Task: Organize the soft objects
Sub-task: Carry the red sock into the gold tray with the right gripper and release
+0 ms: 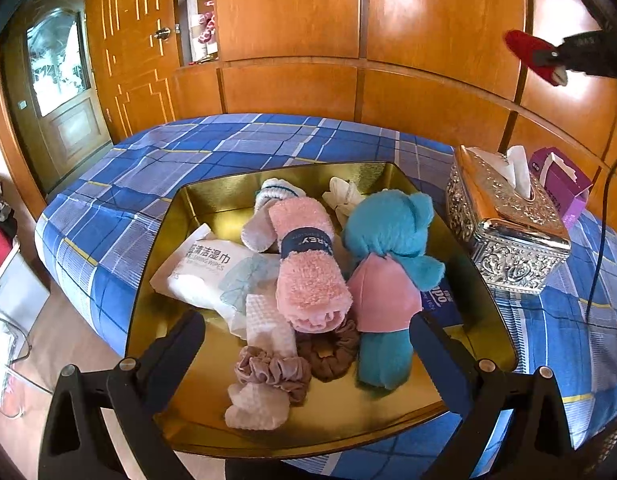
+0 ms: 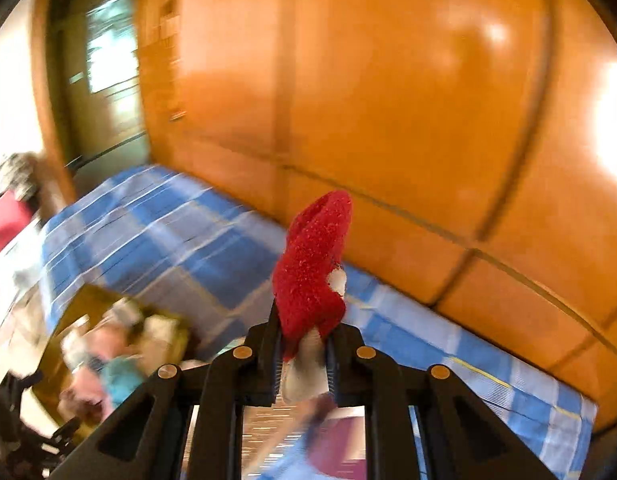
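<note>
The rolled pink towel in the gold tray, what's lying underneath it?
Under the rolled pink fluffy towel show a grey-white sock, a white waffle cloth and a brown scrunchie, all in the gold metal tray. What lies beneath its middle is covered.

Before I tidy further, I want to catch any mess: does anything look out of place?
Yes. The wipes pack hangs over the gold tray's left rim, and the soft things lie in a loose pile rather than sorted. The red sock is off the tray, held up in the right gripper. Nothing looks spilled or torn.
</note>
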Motion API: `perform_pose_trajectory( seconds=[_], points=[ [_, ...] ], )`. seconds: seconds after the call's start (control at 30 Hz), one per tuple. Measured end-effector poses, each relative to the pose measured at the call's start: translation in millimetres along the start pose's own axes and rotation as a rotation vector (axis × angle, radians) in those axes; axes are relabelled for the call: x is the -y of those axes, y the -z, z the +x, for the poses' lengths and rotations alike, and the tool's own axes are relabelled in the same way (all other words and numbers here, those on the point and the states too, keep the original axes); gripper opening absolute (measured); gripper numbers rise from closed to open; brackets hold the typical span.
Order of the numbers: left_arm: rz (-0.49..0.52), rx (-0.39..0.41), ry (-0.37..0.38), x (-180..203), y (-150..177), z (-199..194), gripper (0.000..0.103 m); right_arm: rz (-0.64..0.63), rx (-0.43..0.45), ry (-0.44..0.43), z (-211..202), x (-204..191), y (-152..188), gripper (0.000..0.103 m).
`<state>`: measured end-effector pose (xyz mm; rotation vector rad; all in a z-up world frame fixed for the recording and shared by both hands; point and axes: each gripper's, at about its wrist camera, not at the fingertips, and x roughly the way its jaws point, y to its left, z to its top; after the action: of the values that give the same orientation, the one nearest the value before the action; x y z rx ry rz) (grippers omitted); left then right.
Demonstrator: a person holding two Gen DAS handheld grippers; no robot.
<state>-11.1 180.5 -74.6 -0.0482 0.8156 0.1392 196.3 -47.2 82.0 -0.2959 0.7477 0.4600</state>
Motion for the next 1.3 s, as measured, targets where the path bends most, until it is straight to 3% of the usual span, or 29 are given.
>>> perform_pose_trajectory(
  seconds=[0.2, 0.43, 0.73, 1.13, 1.23, 1.3],
  points=[
    [-0.033, 0.008, -0.022, -16.5, -1.5, -3.8, 0.103, -0.138, -0.028, -0.183, 13.2, -84.0, 20.3, 0.016],
    [-0.122, 0.027, -0.09, -54.1, -4.4, -11.0, 0.103, -0.228, -0.1, -0.349, 32.3, -149.3, 64.5, 0.016],
    [-0.189, 0.034, -0.147, -82.6, -3.1, -14.8, 0.103, -0.256, -0.202, -0.512, 52.2, -196.0, 119.1, 0.016],
    [-0.185, 0.016, -0.141, -77.9, 1.0, -10.0, 0.103, -0.309, -0.296, -0.59, 72.7, -234.3, 158.3, 0.016],
    [-0.185, 0.012, -0.137, -76.7, 1.7, -8.6, 0.103, -0.324, -0.315, -0.571, 77.6, -239.6, 162.7, 0.016],
    [-0.183, 0.008, -0.132, -75.2, 2.4, -7.0, 0.103, -0.318, -0.321, -0.511, 83.6, -240.0, 163.4, 0.016]
  ],
)
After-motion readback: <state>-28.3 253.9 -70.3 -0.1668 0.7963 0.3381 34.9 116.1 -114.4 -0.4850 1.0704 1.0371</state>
